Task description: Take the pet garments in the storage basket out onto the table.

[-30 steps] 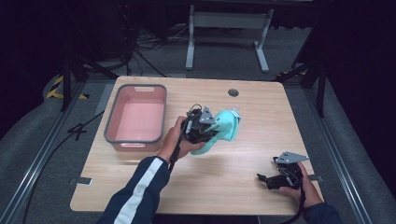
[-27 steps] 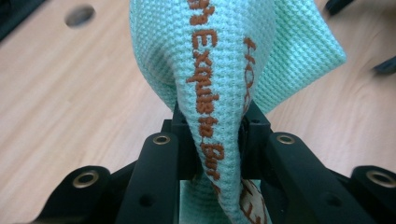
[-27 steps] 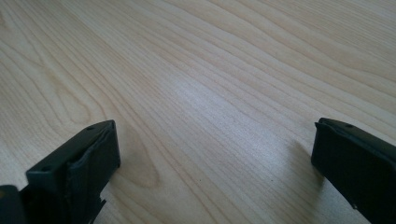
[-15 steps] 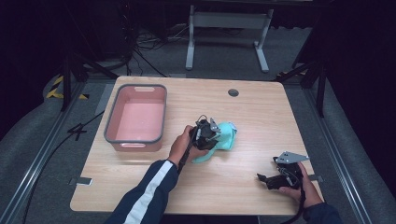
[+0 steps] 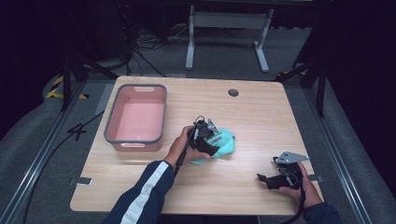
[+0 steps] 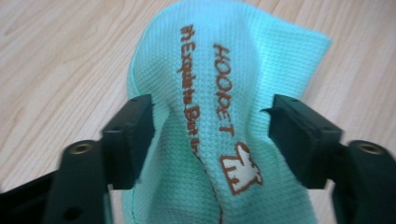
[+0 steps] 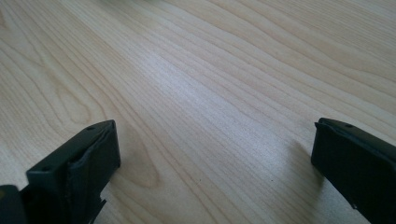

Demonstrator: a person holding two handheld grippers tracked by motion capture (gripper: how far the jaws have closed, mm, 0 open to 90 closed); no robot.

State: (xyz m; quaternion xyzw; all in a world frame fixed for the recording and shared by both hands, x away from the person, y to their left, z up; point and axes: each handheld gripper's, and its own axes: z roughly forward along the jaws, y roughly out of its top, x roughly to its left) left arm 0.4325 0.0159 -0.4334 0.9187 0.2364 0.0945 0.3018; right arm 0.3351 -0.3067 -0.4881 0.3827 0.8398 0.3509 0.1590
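The teal cloth (image 5: 223, 142) lies bunched on the tabletop (image 5: 261, 116), just right of the pink bin (image 5: 136, 119). In the left gripper view its waffle weave with brown lettering (image 6: 224, 100) sits between the jaws of the left tongs (image 6: 210, 123), which have just been opening; the pads stand off the fabric or barely graze its edges. The left tongs (image 5: 208, 136) rest over the cloth. Farther right of the bin, near the tabletop's front edge, the right tongs (image 5: 271, 179) gape wide over bare wood (image 7: 210, 93).
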